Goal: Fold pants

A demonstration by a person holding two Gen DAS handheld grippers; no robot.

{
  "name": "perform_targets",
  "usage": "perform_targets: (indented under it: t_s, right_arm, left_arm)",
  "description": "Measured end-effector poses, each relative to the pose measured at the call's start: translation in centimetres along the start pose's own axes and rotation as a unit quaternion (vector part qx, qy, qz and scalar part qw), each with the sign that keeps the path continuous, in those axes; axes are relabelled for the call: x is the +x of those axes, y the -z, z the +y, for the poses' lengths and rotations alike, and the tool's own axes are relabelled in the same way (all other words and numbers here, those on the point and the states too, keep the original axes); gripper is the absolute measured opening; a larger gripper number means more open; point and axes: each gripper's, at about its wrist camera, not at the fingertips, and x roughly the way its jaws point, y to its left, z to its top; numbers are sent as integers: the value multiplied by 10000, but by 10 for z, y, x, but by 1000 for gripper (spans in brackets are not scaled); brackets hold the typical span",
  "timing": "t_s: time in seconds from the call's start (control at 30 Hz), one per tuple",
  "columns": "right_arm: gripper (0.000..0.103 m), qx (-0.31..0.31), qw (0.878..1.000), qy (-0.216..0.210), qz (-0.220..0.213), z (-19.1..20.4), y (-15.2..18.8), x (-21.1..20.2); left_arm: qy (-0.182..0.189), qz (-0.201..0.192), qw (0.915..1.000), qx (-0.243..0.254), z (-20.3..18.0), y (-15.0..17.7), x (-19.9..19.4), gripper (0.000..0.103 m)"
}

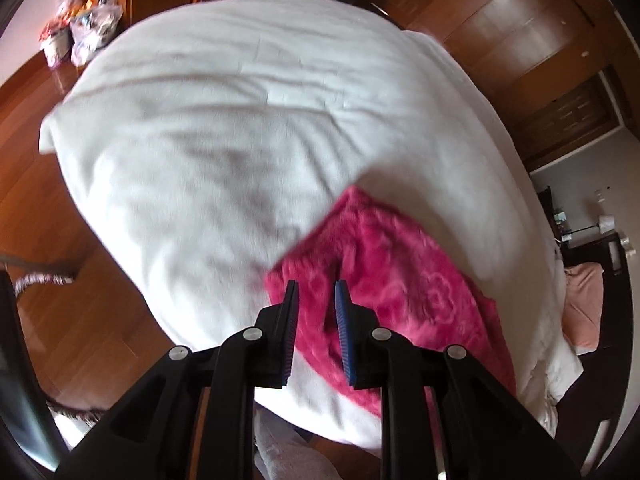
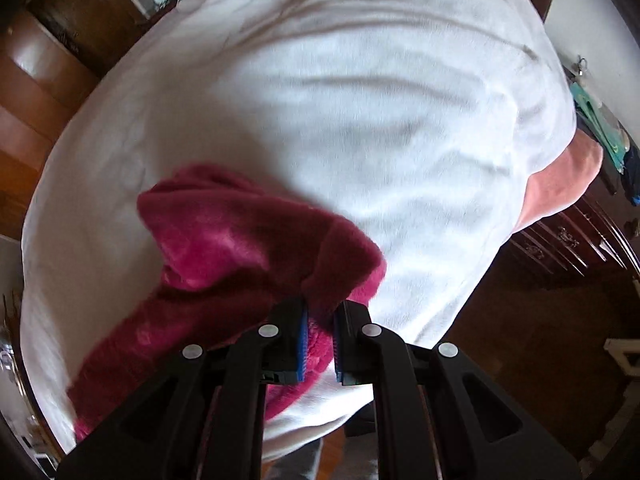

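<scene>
The fuzzy pink pants lie on a white duvet, near the bed's near edge. My left gripper points steeply down over them, its blue pads closed on a fold of the pink fabric. In the right wrist view the pants are bunched and partly lifted off the white duvet. My right gripper is shut on an edge of them, with fabric pinched between its pads. Both views are blurred by motion.
Wooden floor surrounds the bed, with wardrobes behind and plastic bags on the floor at the far left. A pink pillow lies at the bed's right end beside a dark dresser. A person's grey-clad legs stand by the bed's near edge.
</scene>
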Motion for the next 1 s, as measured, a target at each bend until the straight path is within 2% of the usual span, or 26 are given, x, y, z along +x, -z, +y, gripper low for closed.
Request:
perform_targets:
  t_s: [0.07, 0.13, 0.17, 0.3, 0.4, 0.53, 0.67, 0.8, 0.87, 1.0]
  right_arm:
    - [10, -25, 10000, 3, 19, -4, 3, 6]
    - [10, -55, 10000, -14, 30, -6, 4, 10]
    - [10, -82, 10000, -23, 36, -8, 2, 11]
    - [10, -262, 9996, -123, 19, -6, 3, 8]
    - [10, -365, 9989, -304, -26, -8, 4, 2]
    - [10, -606, 9964, -565, -165, -6, 7, -12]
    - [10, -979, 9916, -767, -363, -6, 18, -30]
    - [10, -933, 9939, -566, -184, -21, 22, -16]
    - [15, -784, 9966, -247, 0, -33, 18, 1]
    - [19, -771, 9968, -79, -218, -36, 12, -6]
  left_arm:
    - [22, 57, 10000, -36, 0, 14, 4, 24]
    - [46, 61, 10000, 1, -5, 28, 10, 54]
    - [11, 33, 10000, 39, -9, 35, 13, 59]
    - [-157, 141, 9995, 225, -28, 54, 32, 59]
    - [-247, 292, 9975, 601, -53, 69, 47, 59]
    - [-336, 554, 9897, 1277, -94, 89, 67, 59]
    - [-307, 776, 9828, 1650, -127, 101, 84, 59]
    - [-235, 910, 9751, 2009, -161, 113, 98, 60]
    - [-237, 938, 9697, 2241, -179, 120, 106, 60]
    - [-240, 1023, 9613, 2545, -205, 132, 119, 60]
